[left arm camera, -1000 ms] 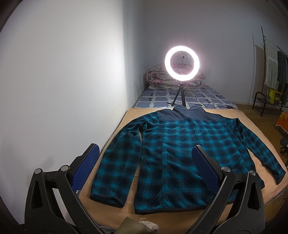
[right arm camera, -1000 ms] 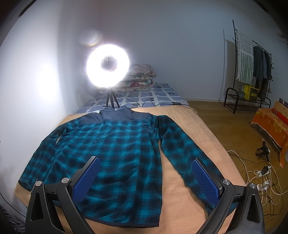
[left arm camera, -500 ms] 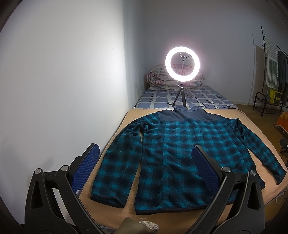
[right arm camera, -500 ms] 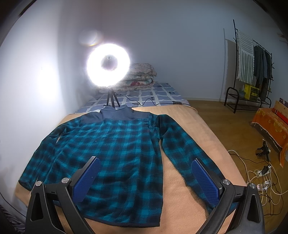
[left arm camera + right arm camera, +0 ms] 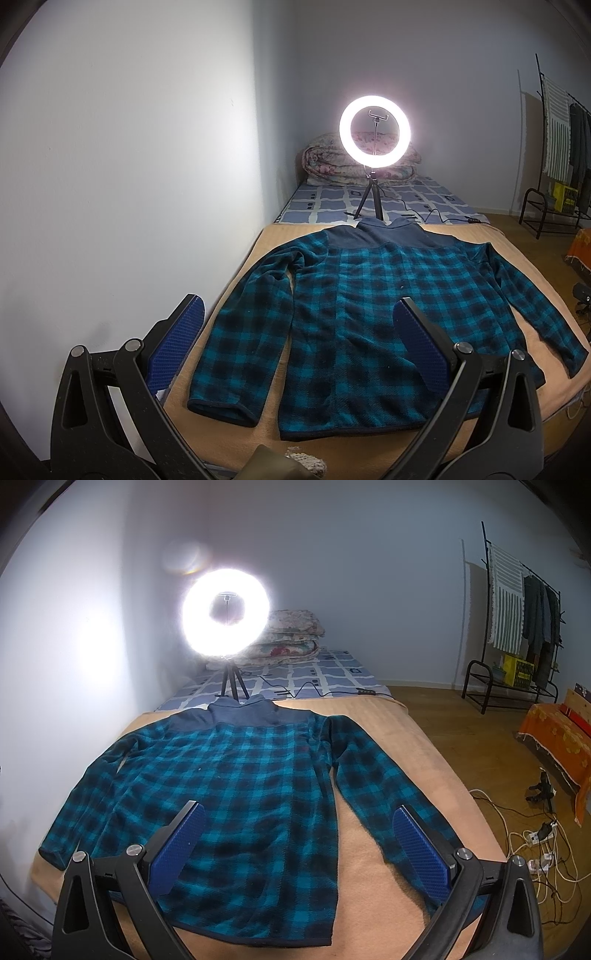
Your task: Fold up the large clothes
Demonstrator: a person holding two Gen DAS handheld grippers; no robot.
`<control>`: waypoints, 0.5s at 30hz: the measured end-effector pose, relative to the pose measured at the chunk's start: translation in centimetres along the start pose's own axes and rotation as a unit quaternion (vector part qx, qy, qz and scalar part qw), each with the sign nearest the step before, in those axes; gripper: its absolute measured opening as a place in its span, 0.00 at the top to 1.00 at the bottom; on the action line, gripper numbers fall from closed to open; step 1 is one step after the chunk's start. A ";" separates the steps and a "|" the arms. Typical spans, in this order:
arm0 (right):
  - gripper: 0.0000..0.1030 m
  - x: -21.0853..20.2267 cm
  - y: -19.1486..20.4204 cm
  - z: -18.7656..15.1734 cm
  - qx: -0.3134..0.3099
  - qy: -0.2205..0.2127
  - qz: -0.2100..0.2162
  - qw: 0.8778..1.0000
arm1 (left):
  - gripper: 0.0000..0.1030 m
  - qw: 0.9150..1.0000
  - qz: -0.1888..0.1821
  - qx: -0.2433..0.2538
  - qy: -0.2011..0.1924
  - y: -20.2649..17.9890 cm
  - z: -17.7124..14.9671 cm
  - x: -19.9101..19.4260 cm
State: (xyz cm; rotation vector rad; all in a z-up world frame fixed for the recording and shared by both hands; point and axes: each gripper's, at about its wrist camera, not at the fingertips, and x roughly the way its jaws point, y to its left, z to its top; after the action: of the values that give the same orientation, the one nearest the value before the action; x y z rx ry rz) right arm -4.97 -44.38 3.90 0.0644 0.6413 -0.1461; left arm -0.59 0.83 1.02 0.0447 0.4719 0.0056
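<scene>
The teal and black checked jacket (image 5: 373, 314) lies flat on the tan blanket (image 5: 576, 295) that covers the near end of the bed, collar toward the far wall, both sleeves spread out and down. Its hem is at the near edge.

Some parts are hidden. In the left wrist view, the right finger of the left gripper (image 5: 299, 332) covers the lower right part of the jacket's body, and the right cuff is almost at the picture's border. In the right wrist view, the fingers of the right gripper (image 5: 299, 838) cover the right cuff and a piece of the hem. At the bottom of the left wrist view a dark olive shape with something pale and knitted is cut off; it is perhaps clothing, but I cannot tell.

The glare of the ring light (image 5: 225, 611) washes out the wall and the folded quilts (image 5: 295, 638) behind it. It stands on a small tripod just beyond the collar.

Both grippers hang above the near edge, jaws spread wide and holding nothing.

The left sleeve runs close along the bed's edge at the white wall (image 5: 129, 184). On the right side the blanket has a bare strip beside the sleeve, then open wooden floor (image 5: 443, 716) with white cables (image 5: 535, 849) near the bed. A clothes rack (image 5: 517, 602) stands well apart.
</scene>
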 end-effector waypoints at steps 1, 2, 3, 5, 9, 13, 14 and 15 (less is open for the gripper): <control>0.00 0.0 0.2 0.0 -0.002 0.000 0.000 1.000 | 0.00 1.000 0.000 0.000 0.000 0.1 0.1 0.0; 0.00 0.0 0.3 0.0 -0.003 0.000 0.000 1.000 | 0.00 1.000 0.001 0.000 0.000 0.1 0.2 0.1; 0.00 0.1 0.4 0.1 -0.004 0.001 0.000 1.000 | 0.00 1.000 0.002 0.000 0.000 0.2 0.3 0.1; 0.00 0.1 0.7 0.2 -0.005 0.001 0.002 1.000 | 0.00 1.000 0.003 -0.001 0.001 0.5 0.4 0.2; 0.00 0.0 1.2 0.3 -0.008 -0.001 0.006 1.000 | 0.00 1.000 0.009 0.000 0.001 1.0 0.3 0.3; 0.00 0.1 2.0 0.4 -0.017 -0.002 0.010 1.000 | 0.00 1.000 0.013 -0.002 0.004 1.5 -0.1 0.4; 0.00 0.1 2.2 0.4 -0.019 -0.001 0.011 1.000 | 0.00 1.000 0.014 -0.003 0.005 1.6 -0.2 0.4; 0.00 0.2 2.4 0.4 -0.021 -0.001 0.012 1.000 | 0.00 1.000 0.016 -0.003 0.005 1.8 -0.2 0.5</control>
State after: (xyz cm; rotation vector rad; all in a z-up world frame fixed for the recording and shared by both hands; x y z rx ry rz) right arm -4.23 -42.11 4.18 0.0316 0.6412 -0.1094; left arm -0.23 2.65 0.72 0.0457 0.4819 0.0388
